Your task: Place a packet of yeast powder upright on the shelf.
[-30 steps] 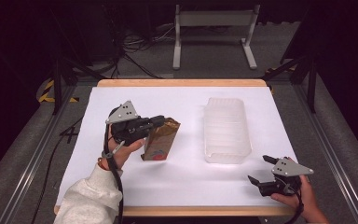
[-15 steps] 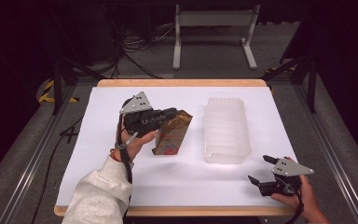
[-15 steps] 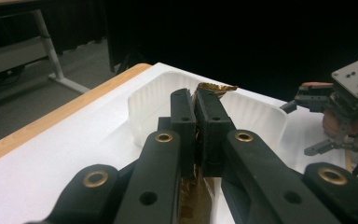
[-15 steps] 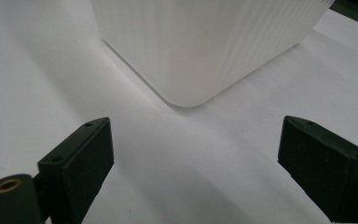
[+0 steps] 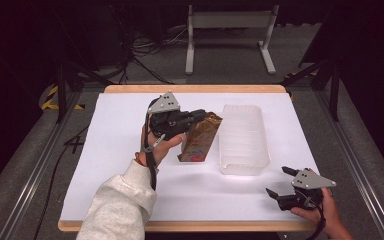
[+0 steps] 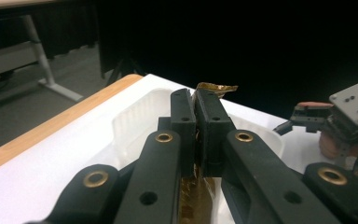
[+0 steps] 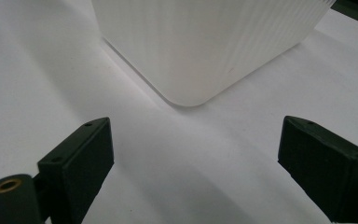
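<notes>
Gripping the top edge of a brown snack packet (image 5: 199, 138), the left gripper (image 5: 200, 116) holds it raised over the white table (image 5: 115, 130), jaws clamped tight, just beside a clear plastic tub (image 5: 243, 140). At far right, the right gripper (image 5: 281, 182) rests near the table's front edge, jaws spread wide and empty.

I see a brown and gold bag (image 5: 200, 137) with a red patch low down. The tub (image 5: 243, 140) is milky white with ribs. My table (image 5: 115, 150) is white with a wood edge. The sleeve (image 5: 117, 205) is pale grey.
</notes>
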{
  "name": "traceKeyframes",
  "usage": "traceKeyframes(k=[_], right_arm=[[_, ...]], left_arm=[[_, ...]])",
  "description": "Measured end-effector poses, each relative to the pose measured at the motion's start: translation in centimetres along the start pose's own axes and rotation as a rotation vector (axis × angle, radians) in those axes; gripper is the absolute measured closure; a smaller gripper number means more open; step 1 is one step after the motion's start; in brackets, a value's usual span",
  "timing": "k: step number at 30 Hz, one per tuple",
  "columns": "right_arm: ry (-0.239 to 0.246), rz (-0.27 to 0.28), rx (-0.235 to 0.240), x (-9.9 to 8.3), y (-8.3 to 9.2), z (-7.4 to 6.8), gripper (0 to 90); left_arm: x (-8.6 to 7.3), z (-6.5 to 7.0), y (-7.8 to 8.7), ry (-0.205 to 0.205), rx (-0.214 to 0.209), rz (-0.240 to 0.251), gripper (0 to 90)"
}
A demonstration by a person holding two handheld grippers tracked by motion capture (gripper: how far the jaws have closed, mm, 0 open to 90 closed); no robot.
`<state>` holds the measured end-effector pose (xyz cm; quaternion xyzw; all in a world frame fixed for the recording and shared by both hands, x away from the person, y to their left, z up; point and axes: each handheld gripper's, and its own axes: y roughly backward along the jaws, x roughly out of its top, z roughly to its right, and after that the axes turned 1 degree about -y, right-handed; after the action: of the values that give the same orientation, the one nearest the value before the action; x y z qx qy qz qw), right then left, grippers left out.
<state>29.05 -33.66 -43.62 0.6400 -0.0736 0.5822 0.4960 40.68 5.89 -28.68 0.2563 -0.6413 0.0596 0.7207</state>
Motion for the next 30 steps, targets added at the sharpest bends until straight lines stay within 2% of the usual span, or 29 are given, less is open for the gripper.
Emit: traceKeyframes(k=[21, 30], right_arm=[[-0.004, 0.002, 0.004, 0.0, 0.1, 0.1, 11.0], [-0.003, 0.006, 0.005, 0.0, 0.1, 0.1, 11.0]], left_arm=[[3.1, 2.8, -4.1, -0.039, -0.074, 0.018, 86.6], [3.9, 3.6, -6.8, -0.043, -0.093, 0.016, 86.6]])
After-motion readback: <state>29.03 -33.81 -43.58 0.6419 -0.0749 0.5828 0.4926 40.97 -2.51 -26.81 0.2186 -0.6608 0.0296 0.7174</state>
